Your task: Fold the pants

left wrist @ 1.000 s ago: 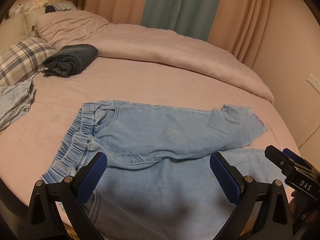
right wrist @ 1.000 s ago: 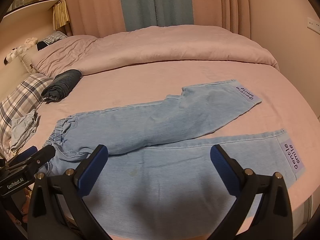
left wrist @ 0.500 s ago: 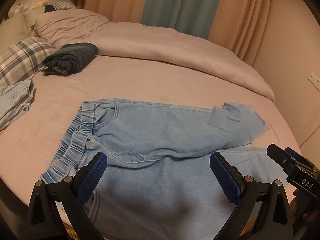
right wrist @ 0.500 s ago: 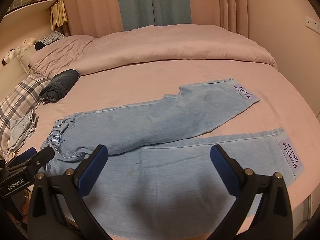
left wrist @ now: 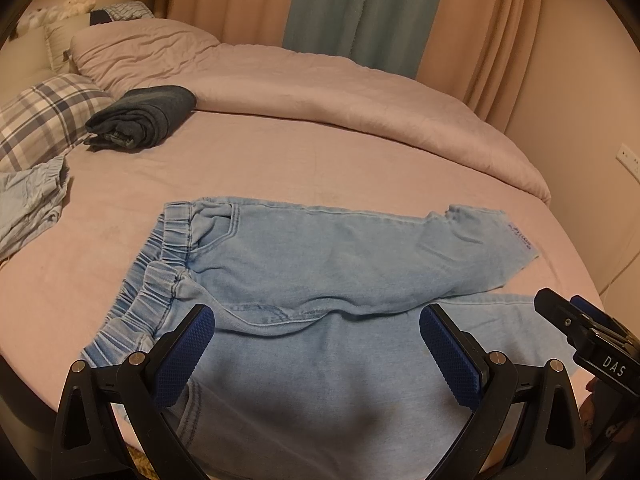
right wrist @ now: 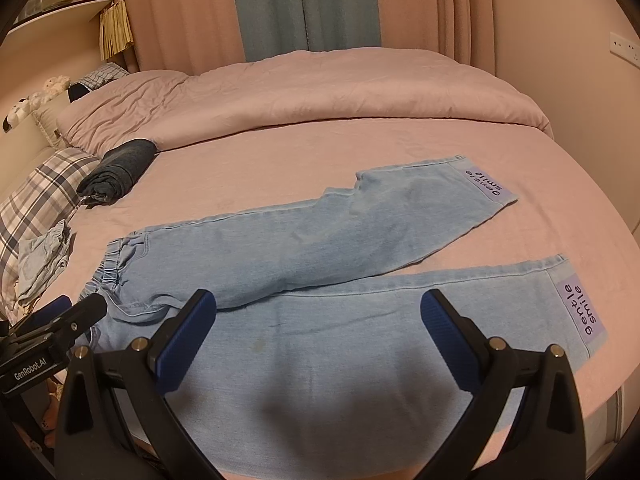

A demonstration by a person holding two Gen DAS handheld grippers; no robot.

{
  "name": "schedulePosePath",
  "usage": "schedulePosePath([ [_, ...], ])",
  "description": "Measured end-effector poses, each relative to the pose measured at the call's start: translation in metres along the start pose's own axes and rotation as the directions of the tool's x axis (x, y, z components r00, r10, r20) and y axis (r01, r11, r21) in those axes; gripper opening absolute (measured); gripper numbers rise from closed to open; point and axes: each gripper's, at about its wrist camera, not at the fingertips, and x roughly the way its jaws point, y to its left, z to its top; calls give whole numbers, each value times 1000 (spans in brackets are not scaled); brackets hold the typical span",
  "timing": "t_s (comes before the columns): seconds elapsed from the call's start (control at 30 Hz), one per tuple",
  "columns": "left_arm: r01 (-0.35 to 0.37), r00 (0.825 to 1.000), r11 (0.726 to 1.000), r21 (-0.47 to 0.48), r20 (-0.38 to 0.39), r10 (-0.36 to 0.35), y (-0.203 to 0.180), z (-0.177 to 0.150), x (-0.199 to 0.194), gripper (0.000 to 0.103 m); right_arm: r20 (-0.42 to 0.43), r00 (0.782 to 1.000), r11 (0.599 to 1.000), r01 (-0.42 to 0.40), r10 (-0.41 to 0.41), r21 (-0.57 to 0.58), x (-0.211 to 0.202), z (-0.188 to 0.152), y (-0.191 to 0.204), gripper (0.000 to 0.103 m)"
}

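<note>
Light blue denim pants (left wrist: pixel 320 272) lie flat on the pink bed, waistband at the left, legs running right. In the right wrist view the pants (right wrist: pixel 320 248) show both legs spread apart, each cuff with a lilac "gentle smile" patch (right wrist: pixel 580 312). My left gripper (left wrist: pixel 316 344) is open and empty, hovering over the near leg by the crotch. My right gripper (right wrist: pixel 318 332) is open and empty over the middle of the near leg. Each gripper shows at the edge of the other's view.
A folded dark blue garment (left wrist: pixel 140 122) lies at the back left by a plaid pillow (left wrist: pixel 44 112). A crumpled light blue garment (left wrist: pixel 28 200) lies at the left edge. A bunched pink duvet (left wrist: pixel 340 96) covers the far side. The bed's front edge is just under the grippers.
Both grippers have drifted back a little, so the pants sit slightly lower in view. The pants have not moved. Both grippers stay open.
</note>
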Motion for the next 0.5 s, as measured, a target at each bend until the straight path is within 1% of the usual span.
schedulePosePath([
  [0.13,2,1000,1000,0,2,-2,0,1,0,102,-1,1000,1000,4,-4,-2,0,-1,-2,103],
  [0.23,10,1000,1000,3,-14,-10,2,5,-1,102,3,1000,1000,16,-16,-8,-3,-1,-3,103],
  [0.33,-7,1000,1000,13,-23,7,3,12,-3,102,15,999,998,53,-52,-25,-10,2,-2,103],
  [0.4,-18,999,1000,22,-31,19,3,18,-5,102,10,998,998,65,-65,-11,-15,3,-3,103],
  [0.5,1,998,1000,19,-56,0,8,24,-4,102,-16,999,999,37,-37,5,-18,4,-4,103],
])
